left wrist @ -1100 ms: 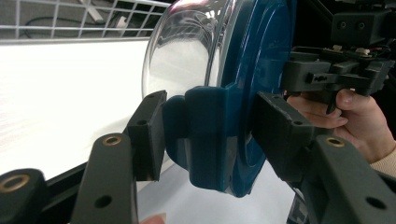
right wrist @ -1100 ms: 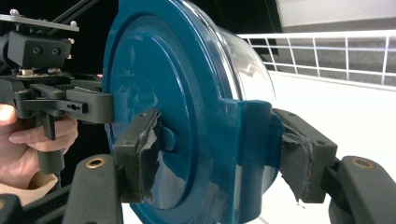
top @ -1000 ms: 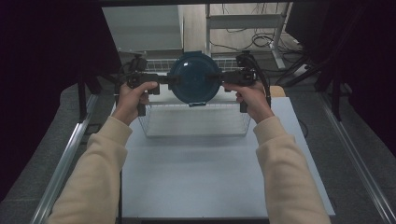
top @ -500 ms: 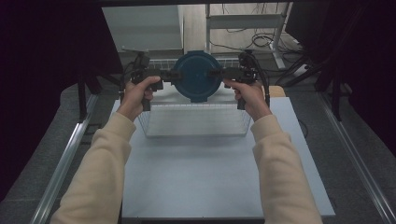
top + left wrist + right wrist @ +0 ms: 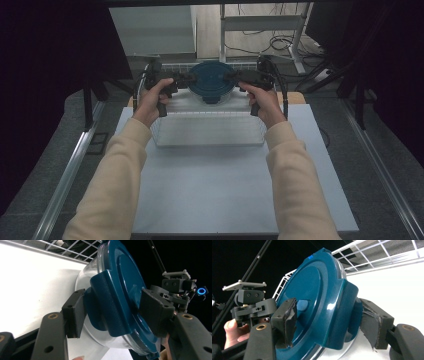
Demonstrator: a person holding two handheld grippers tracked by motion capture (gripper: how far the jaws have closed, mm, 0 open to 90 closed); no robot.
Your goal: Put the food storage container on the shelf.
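The left hand-held gripper [image 5: 112, 312] has its two black jaws set about a side clip of the blue lid [image 5: 125, 290]. One pad touches the clip's outer face while the other stands just off the lid's top, so the hold looks loose; these jaws have just been opening with the clip between them. Under the lid sits the clear round container [image 5: 86, 287], tilted in this view.

The right hand-held gripper [image 5: 332, 325] is clamped on the opposite clip of the same lid [image 5: 312, 302], with one torn pad on the lid's top and the other pressed against the clip's outer side. Its jaws have also just been easing open a little (the pads remain on the plastic).

In the high view, the left hand-held gripper [image 5: 186, 80] and the right hand-held gripper [image 5: 231, 77] face each other, with the lid [image 5: 210, 81] between their tips. Below the two tips, the container is over the far part of a white wire basket [image 5: 207, 135]. The basket rests on the pale surface [image 5: 220, 190], nearer the person than the two tips. Cream sleeves [image 5: 120, 170] come in from the near edge.
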